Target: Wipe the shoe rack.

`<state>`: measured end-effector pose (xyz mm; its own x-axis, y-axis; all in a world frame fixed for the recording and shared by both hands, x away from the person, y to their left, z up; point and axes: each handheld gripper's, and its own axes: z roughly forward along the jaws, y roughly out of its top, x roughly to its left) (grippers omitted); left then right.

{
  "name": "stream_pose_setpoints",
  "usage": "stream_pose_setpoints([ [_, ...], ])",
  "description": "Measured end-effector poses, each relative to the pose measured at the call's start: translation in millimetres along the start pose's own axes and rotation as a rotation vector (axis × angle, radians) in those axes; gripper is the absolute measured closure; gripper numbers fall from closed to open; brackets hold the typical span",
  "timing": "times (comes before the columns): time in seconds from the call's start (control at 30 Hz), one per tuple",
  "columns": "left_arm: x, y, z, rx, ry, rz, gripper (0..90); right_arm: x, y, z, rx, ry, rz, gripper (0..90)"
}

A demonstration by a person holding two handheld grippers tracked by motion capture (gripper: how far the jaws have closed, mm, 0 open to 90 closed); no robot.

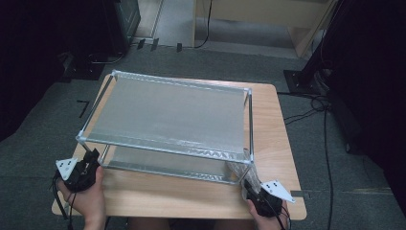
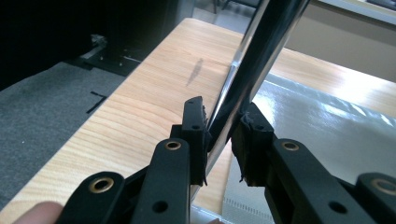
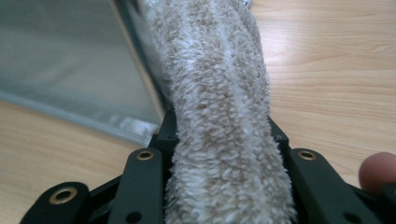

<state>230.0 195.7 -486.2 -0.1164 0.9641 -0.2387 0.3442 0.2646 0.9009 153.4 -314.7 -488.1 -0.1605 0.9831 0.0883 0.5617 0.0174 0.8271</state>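
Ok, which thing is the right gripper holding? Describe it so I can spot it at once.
Start at the two-tier metal rack on the wooden table and go to its near right leg. There the right gripper has its jaws closed on a fluffy beige towel bunched against that leg. It is the one soft thing among metal and wood.

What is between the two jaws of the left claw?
In the left gripper view, a dark metal post of the rack stands between the jaws of the left claw, which press on it.
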Motion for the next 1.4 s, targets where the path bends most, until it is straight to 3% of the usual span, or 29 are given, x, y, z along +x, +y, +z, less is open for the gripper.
stream_pose_setpoints([
  [0.1, 2.4, -2.1, -7.3, 0.011, -0.026, 0.003, 75.8, 3.1, 2.4, 3.7, -0.018, -0.029, 0.020, 63.1],
  [0.23, 3.7, -4.5, -17.6, 0.030, -0.053, -0.001, 75.2, 1.7, 6.6, 7.1, -0.031, -0.044, 0.092, 63.4],
  [0.37, 4.7, -9.8, -29.8, 0.028, -0.064, -0.012, 74.8, 4.0, 11.9, 15.7, -0.042, -0.088, 0.115, 64.1],
  [0.5, 6.6, -14.9, -41.5, 0.032, -0.101, 0.017, 75.0, 2.1, 17.9, 24.5, -0.055, -0.109, 0.103, 63.8],
  [0.63, 7.3, -20.6, -50.9, 0.029, -0.128, 0.042, 75.3, -5.9, 19.5, 31.5, -0.073, -0.075, 0.139, 63.6],
  [0.77, 3.8, -26.5, -53.2, 0.016, -0.162, 0.109, 76.5, -10.9, 17.6, 35.3, -0.115, -0.077, 0.131, 63.3],
  [0.83, 4.5, -27.9, -53.8, 0.018, -0.204, 0.117, 76.5, -13.8, 17.4, 34.7, -0.137, -0.089, 0.153, 63.3],
  [0.9, 2.3, -29.2, -54.6, 0.015, -0.219, 0.129, 76.6, -16.3, 18.6, 27.9, -0.193, -0.092, 0.176, 63.3],
  [1.0, -2.0, -31.0, -55.4, 0.014, -0.234, 0.138, 76.2, -16.7, 29.2, 10.3, -0.295, -0.103, 0.169, 63.3],
  [1.13, -4.6, -32.3, -55.3, 0.012, -0.250, 0.129, 70.9, -11.9, 38.0, -13.9, -0.357, -0.130, 0.169, 62.7],
  [1.23, -4.8, -32.5, -55.5, 0.011, -0.243, 0.134, 73.3, -3.2, 32.6, -16.2, -0.352, -0.168, 0.133, 61.2],
  [1.4, -5.2, -33.0, -56.3, 0.014, -0.243, 0.149, 76.9, 6.9, 15.9, 0.5, -0.308, -0.216, 0.100, 60.8],
])
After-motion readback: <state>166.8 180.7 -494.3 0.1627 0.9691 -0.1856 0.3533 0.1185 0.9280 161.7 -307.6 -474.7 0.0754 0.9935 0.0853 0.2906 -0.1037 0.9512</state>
